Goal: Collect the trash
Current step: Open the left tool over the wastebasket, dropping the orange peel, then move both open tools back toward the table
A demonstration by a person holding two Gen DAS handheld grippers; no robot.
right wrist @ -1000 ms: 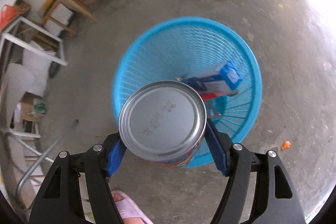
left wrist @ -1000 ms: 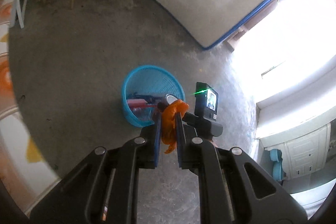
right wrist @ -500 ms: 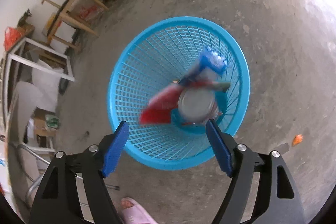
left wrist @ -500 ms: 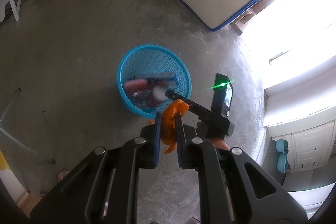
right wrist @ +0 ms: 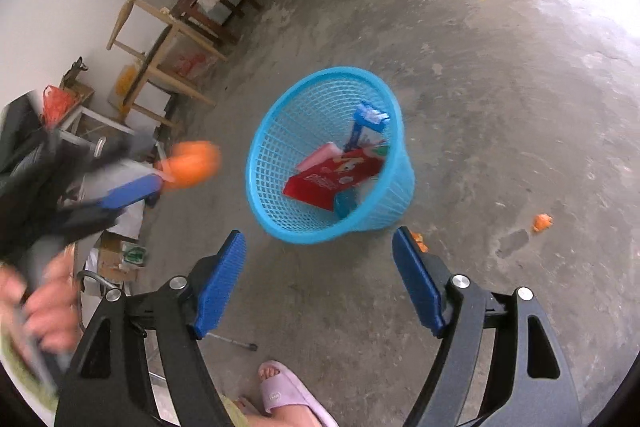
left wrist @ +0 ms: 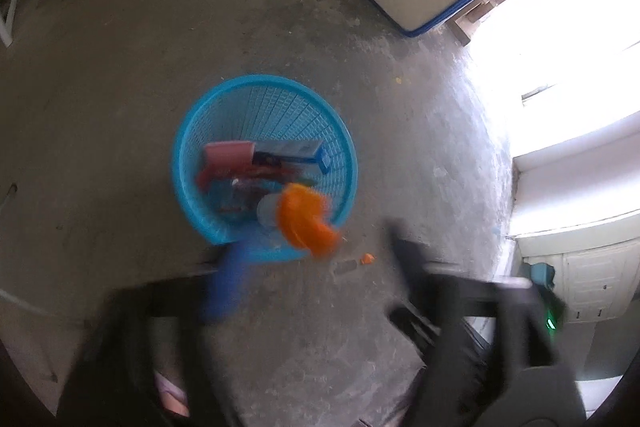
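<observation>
Left wrist view: motion-blurred. The left hand-held gripper (left wrist: 316, 291) has its jaws spread wide, one blue pad at lower left, the dark finger at right, nothing between them. An orange peel (left wrist: 306, 223) shows ahead of the jaws, free of both pads, overlapping the near rim of the blue basket (left wrist: 188, 147); judged to be in the air over or just short of the rim, exact height cannot be told. Basket stands on the concrete floor (left wrist: 120, 67), directly ahead of the left hand-held gripper. Inside: a pink pack (left wrist: 226, 155), a blue carton (left wrist: 296, 153) lying on its long axis across the basket, a can (left wrist: 267, 211) near the front wall. Right wrist view: right hand-held gripper (right wrist: 320, 275) released, pads wide apart, empty, pointing at the basket from nearby. The left hand-held gripper enters from the left edge, blurred, with the peel just off its blue pad and well to the left of the basket rim in this view. Two small orange scraps (right wrist: 542, 222) lie on the floor right of the basket, one just beside the right pad; the right hand-held gripper is nearer them, so that arm looks the likelier for the next pick. A red packet (right wrist: 332, 175) in the basket carries white lettering, too blurred to read; no other writing is legible. A pink slipper (right wrist: 288, 395) shows at bottom edge.
</observation>
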